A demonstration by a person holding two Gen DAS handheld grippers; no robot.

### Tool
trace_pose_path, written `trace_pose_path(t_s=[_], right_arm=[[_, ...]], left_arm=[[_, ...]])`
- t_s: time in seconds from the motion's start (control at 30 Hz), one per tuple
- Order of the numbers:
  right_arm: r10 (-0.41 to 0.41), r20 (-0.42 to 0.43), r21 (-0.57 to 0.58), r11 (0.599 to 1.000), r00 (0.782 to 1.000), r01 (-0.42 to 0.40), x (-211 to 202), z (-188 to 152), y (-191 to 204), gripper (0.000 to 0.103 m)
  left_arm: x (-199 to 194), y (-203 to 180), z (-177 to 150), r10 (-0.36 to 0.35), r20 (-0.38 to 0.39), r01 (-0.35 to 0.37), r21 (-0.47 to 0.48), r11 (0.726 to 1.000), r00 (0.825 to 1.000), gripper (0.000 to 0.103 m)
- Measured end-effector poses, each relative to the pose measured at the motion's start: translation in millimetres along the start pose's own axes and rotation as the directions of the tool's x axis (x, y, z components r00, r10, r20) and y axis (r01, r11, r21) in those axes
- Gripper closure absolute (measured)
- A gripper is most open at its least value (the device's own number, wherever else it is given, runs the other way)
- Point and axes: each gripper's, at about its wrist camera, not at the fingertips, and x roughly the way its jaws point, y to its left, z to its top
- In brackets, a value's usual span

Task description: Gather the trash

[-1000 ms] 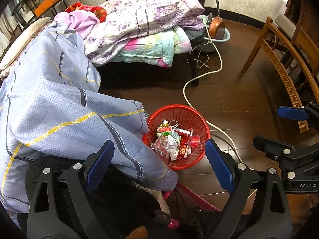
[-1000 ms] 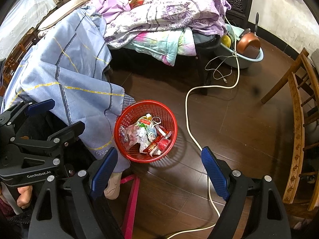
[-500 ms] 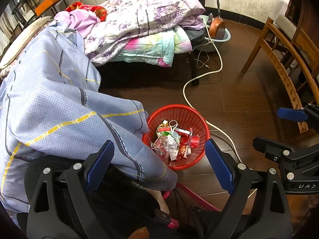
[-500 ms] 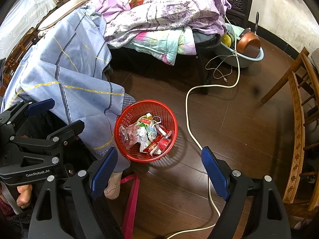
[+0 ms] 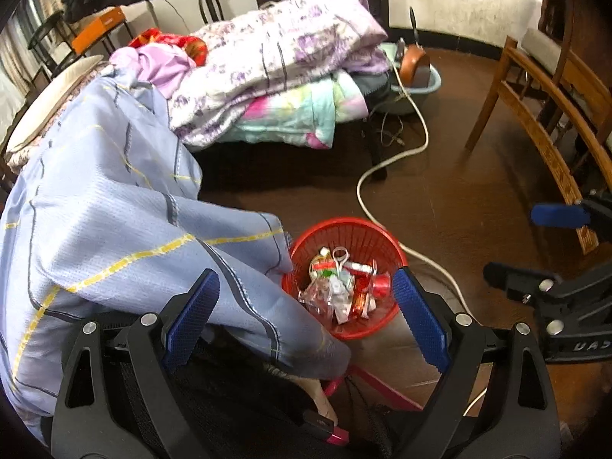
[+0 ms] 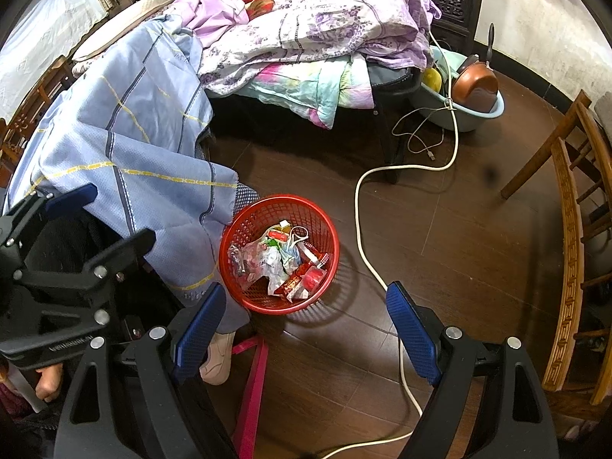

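Trash [image 6: 281, 262] is seen gathered inside a red mesh basket [image 6: 244, 225] that stands on the dark wooden floor [image 6: 451, 244], just beside the hanging corner of a blue blanket [image 6: 126, 145]. Wrappers, a clear plastic bag and a face mask are piled in it, so the basket appears to be kept at the foot of the bed [image 6: 386, 88] as the collecting point for the room. The blanket corner is draped over the basket's near rim in the left wrist view, which could hinder a clean lift from that side.

The left gripper [image 5: 306, 317] is held above the basket with its fingers wide apart and nothing between them; the basket is framed between its two blue pads. The right gripper [image 6: 302, 331] is likewise held apart and empty, pointed steeply down at the floor just in front of the basket. Both are judged to be poised for an approach rather than engaged in a grasp, since nothing is touched by either.

A white cable [image 6: 357, 206] is laid across the floor close to the basket's far side and runs on toward the right gripper, where it could be snagged. A pink strap [image 6: 252, 382] lies on the floor near a pale shoe [image 6: 218, 355]. No loose trash is made out on the bare floor.
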Motion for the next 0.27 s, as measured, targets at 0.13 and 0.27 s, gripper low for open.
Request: trace_pose_path(t_s=[0.13, 0.27], right_arm=[[0.002, 0.001, 0.004, 1.000, 1.000, -0.002, -0.9, 0.6, -2.2, 0.019], [0.001, 0.000, 0.001, 1.000, 1.000, -0.001, -1.3, 1.1, -3.6, 0.019]], left_arm=[[10.0, 4.6, 3.5, -0.011, -0.058, 0.010, -0.024, 1.000, 0.998, 0.014], [10.3, 3.3, 4.9, -0.012, -0.057, 0.011, -0.022, 1.000, 0.998, 0.014]])
